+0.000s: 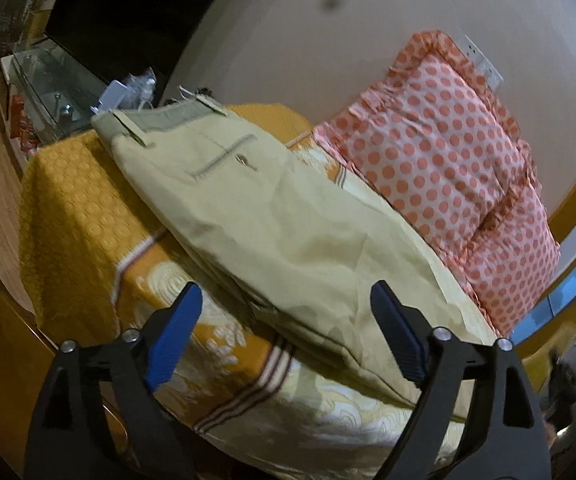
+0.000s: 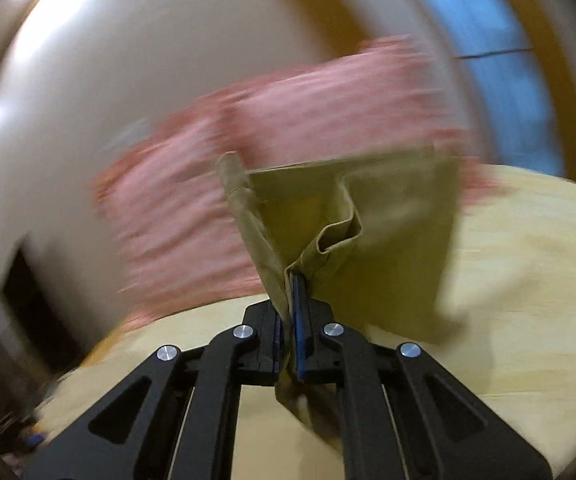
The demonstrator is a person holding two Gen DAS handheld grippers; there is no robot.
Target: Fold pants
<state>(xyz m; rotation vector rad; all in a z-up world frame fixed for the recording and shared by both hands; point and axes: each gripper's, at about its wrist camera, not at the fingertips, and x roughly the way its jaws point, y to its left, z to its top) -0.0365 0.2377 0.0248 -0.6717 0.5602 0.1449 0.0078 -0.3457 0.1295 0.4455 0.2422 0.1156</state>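
Tan cloth: the pants (image 1: 272,216) are laid flat on the bed (image 1: 72,200), with the waistband at the far end and a back pocket with a small button seen near it
Pants in the right view: a part of the pants (image 2: 352,240) is lifted up off the bed (image 2: 528,272) and is seen creased and bunched where it is held
Left gripper (image 1: 286,330): its blue fingers (image 1: 176,332) are spread wide, one on each side of the near end of the pants, and nothing is held between them
Right gripper (image 2: 288,320): its fingers (image 2: 298,320) are pressed close together and a fold of the pants is pinched between them
Bed cover: the bed is covered with a yellow and orange sheet, with white swirls and brown stripes seen near the front edge
Pillow (image 1: 440,152): a pink pillow with orange dots and a frilly edge is propped at the far side of the bed, just beside the pants; in the right view the pillow (image 2: 288,128) is badly blurred
Wall (image 1: 308,40): a plain pale wall is seen behind the pillow
Glass shelf (image 1: 48,80): it is seen past the far corner of the bed, with small things on it that are too unclear to be named
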